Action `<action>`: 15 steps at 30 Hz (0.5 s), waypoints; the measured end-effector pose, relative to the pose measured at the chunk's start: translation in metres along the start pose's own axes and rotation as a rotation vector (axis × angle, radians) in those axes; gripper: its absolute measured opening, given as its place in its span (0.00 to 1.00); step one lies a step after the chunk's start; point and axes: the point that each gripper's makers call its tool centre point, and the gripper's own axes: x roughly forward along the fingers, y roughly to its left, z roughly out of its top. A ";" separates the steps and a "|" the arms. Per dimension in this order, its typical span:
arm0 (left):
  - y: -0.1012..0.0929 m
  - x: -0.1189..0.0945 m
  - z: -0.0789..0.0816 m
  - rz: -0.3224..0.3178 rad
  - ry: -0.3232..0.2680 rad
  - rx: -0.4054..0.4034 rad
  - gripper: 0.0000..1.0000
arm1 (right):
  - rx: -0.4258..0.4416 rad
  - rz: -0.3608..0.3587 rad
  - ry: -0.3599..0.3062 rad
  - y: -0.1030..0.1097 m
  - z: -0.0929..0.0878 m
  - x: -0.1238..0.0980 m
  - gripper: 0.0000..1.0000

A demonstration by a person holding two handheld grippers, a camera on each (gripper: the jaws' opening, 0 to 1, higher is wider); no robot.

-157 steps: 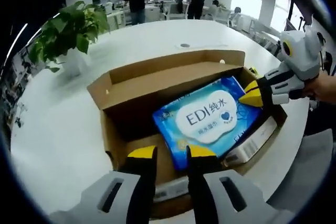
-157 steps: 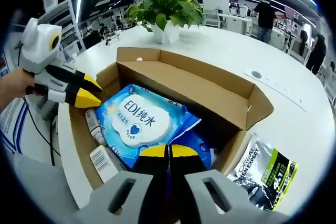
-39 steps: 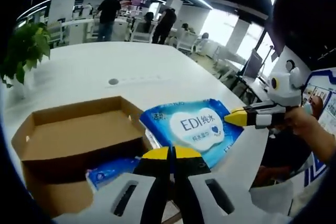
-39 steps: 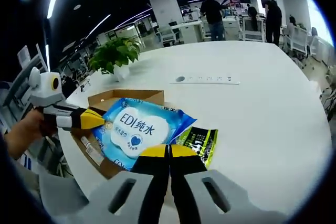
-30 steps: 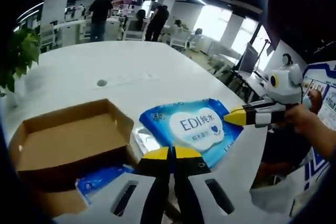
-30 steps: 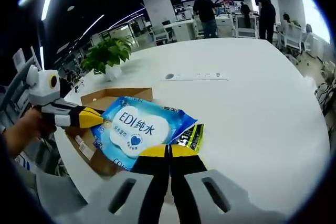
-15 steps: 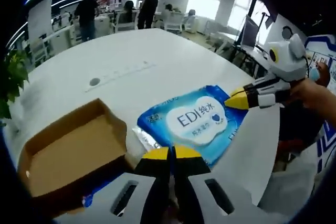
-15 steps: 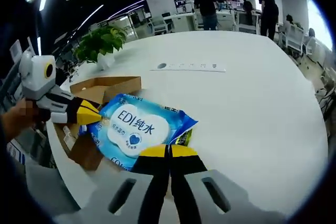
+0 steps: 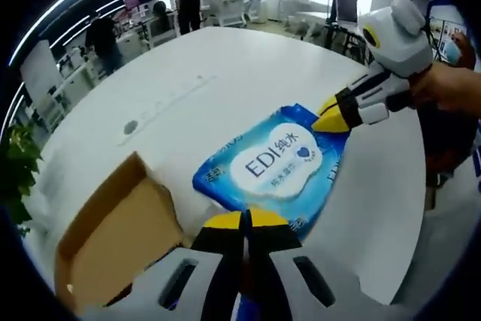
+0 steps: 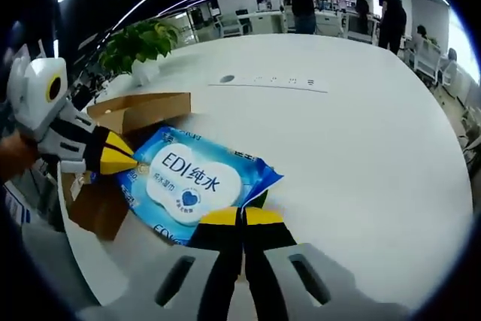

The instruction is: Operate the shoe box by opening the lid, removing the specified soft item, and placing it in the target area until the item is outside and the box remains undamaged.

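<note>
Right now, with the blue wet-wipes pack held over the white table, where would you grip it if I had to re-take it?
Grip the blue wet-wipes pack by its flat crimped end seams, as both grippers do now: left gripper on one end, right gripper on the other. Come in level with the pack; the soft middle would probably sag or bunch.

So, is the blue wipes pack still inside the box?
No, the wipes pack is over the white table, beside the box, pinched at both ends.

You have one blue wet-wipes pack (image 9: 272, 167), one open cardboard shoe box (image 10: 139, 113), one potted plant (image 10: 139, 52), one white table (image 10: 361, 148) and two grippers, left gripper (image 9: 244, 219) and right gripper (image 10: 242, 216). Three people stand far behind.
</note>
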 end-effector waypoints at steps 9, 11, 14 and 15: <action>0.000 0.011 -0.009 0.016 0.048 0.097 0.00 | 0.001 -0.015 0.019 -0.004 -0.009 0.013 0.00; 0.001 0.011 -0.008 0.027 0.048 0.129 0.00 | 0.007 -0.020 0.012 -0.006 -0.008 0.013 0.00; 0.001 0.012 -0.009 0.031 0.055 0.146 0.00 | 0.015 -0.032 0.017 -0.008 -0.009 0.013 0.00; 0.000 0.011 -0.010 0.030 0.061 0.168 0.00 | 0.015 -0.037 0.020 -0.008 -0.010 0.012 0.00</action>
